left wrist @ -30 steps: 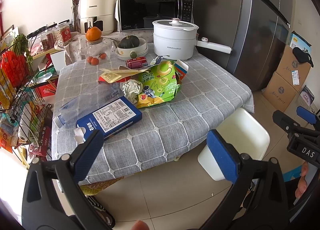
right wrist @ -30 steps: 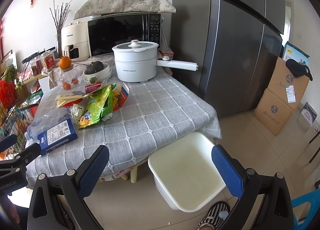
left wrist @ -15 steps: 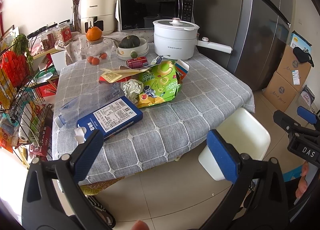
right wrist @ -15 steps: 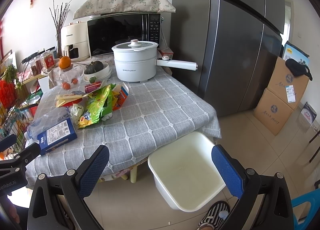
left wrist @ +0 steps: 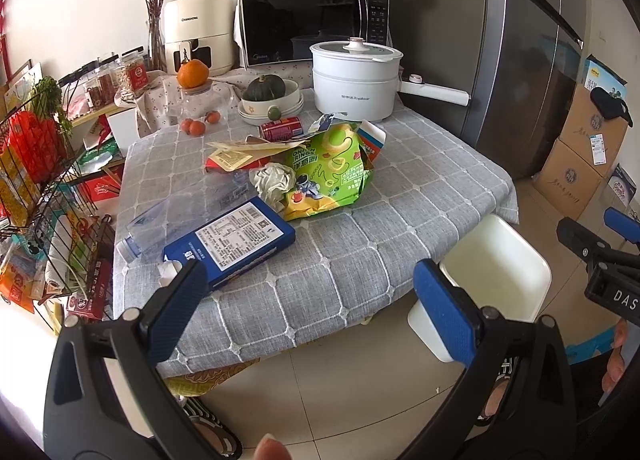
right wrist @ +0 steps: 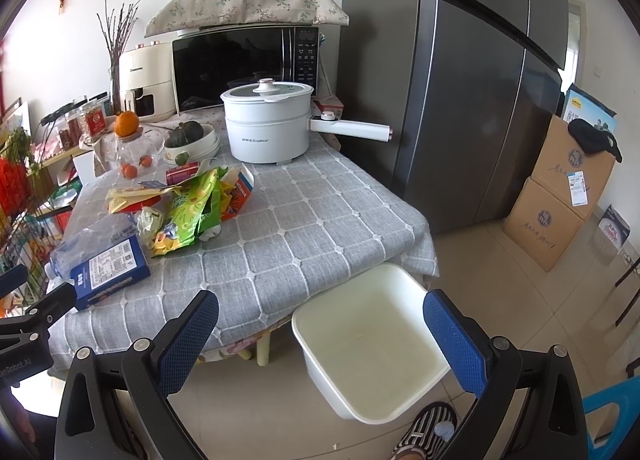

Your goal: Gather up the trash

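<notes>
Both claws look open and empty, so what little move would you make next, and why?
Probably ease the left gripper forward toward the blue carton, the nearest trash at the table's front edge. Both grippers are open and hold nothing, and the white bin on the floor looks empty.

Near right of surface (right wrist: 320, 228) bare cloth, open approach. Left side crowded: blue carton (left wrist: 232, 246), crushed bottle (left wrist: 180, 212), green snack bag (left wrist: 328, 172). White bin (right wrist: 372, 344) unobstructed.
</notes>
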Demonstrator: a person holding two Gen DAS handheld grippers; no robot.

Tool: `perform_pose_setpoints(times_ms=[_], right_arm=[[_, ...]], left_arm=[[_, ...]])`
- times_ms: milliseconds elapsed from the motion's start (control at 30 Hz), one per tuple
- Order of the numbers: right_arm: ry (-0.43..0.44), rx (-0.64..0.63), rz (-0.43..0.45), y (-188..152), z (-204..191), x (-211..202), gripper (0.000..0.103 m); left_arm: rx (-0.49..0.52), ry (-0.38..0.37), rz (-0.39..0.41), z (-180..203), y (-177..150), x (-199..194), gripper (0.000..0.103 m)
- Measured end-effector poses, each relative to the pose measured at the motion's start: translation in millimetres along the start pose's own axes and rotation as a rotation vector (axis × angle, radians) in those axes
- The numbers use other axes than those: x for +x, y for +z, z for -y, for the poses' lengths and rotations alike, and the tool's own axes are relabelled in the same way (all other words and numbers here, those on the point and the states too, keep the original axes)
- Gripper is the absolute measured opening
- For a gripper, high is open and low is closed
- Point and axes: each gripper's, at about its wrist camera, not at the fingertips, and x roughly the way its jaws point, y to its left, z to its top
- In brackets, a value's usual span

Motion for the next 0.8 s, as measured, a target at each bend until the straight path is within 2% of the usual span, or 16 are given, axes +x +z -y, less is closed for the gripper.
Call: perform_pose_setpoints(times_ms=[167,300,367,467,600,700,800], right_arm=[[-0.010,-0.008,0.023,1.1,-4.0,1.9,0.103],[0.028,-0.057,-0.013,9.0,-10.8,13.1,0.103],[0.053,-0.090,-0.027,14.7,-15.6,16.5,0.103],[0.085,-0.119,-0.030,26.7,-22.7,19.1,0.103],[0.162,-0.130,-0.092,43.0,-33.0,31.7,0.103],[0.196,-0.148,-0.134,51.7,-42.2,46.7,0.103],[0.214,-0.146,-0.146,49.7,-45.3,60.9,0.103]], left_arm=[[0.029,0.002,-0.023,-9.1,5.9,13.3,0.102],[0.008,-0.074,-0.089,-31.3,16.6,31.6,0.102],[0.025,-0.086,-0.136,-41.1,24.3,43.1,0.102],[0.073,-0.062,-0.239,-55.2,33.7,63.9,0.102],[0.120,-0.075,-0.342,-70.9,34.8,94.2,0.102],[0.219,-0.155,-0.410,-71.7,32.9,121.0,0.102],[0.412,-0.147,-0.468,-63.6,26.9,144.6,0.102]])
